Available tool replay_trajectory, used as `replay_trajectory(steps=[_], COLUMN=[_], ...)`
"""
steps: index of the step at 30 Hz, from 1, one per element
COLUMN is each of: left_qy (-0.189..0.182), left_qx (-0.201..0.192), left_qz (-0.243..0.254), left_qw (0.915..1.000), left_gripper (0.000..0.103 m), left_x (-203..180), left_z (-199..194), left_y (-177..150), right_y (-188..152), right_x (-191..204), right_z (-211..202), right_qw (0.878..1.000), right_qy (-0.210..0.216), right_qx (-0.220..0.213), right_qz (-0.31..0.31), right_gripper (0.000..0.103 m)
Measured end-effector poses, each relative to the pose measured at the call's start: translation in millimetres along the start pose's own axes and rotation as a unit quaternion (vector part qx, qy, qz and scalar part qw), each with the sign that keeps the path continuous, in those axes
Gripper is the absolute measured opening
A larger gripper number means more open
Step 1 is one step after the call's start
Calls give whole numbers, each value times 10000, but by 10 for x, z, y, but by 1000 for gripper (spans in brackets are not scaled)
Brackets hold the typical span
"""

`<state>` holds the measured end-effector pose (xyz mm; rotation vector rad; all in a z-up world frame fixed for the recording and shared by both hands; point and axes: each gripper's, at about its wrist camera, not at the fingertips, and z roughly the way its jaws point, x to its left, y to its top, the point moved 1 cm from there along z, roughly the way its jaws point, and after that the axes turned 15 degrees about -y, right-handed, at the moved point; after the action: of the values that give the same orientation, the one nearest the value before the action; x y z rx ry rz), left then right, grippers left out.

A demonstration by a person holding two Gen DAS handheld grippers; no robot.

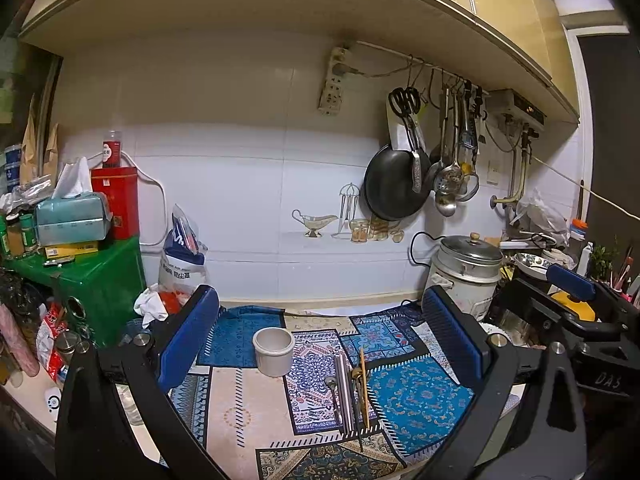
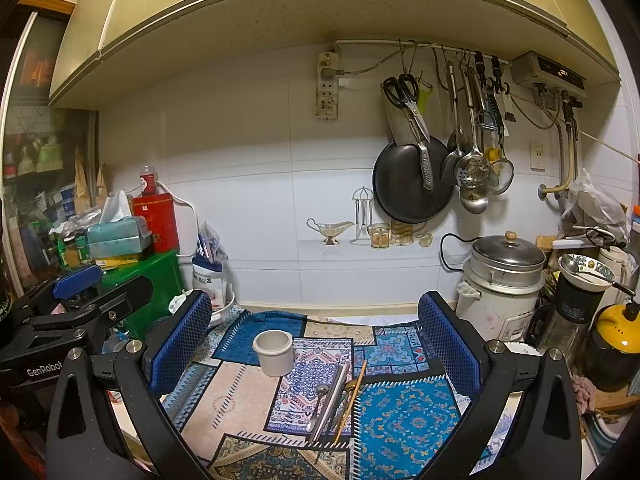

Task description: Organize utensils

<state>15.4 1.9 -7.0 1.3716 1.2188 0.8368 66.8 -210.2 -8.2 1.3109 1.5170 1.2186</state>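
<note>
A small pile of utensils [image 1: 352, 396] [image 2: 336, 400] lies on the patterned mat [image 1: 416, 404] [image 2: 404, 420]: a metal spoon [image 1: 333, 390] [image 2: 318, 404], metal chopsticks and wooden chopsticks [image 1: 364, 384] [image 2: 351, 396]. A white cylindrical cup [image 1: 274, 351] [image 2: 274, 352] stands upright on the mat, behind and left of the pile. My left gripper [image 1: 320, 340] is open above the mat, nothing between its blue pads. My right gripper [image 2: 316, 340] is open too and holds nothing. Each gripper shows at the edge of the other's view.
A white rice cooker [image 1: 466, 276] [image 2: 502, 292] stands at the back right, with jars and a yellow-lidded pot [image 2: 618, 344] beside it. A pan [image 2: 410, 184] and ladles hang on the wall. A green box [image 1: 92, 284] with tissues and tins is at the left.
</note>
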Motion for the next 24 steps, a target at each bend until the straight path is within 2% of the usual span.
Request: replay_trajectory(steps=[24], left_qy=[34], left_qx=[57], left_qz=[-34], left_qw=[10000], left_gripper=[102], left_x=[-39], left_z=[71], left_y=[-44], right_y=[24], right_x=[-35], right_z=[-1], right_qw=[10000], right_qy=[-13], right_qx=[-51], right_qz=[18], right_gripper=[103])
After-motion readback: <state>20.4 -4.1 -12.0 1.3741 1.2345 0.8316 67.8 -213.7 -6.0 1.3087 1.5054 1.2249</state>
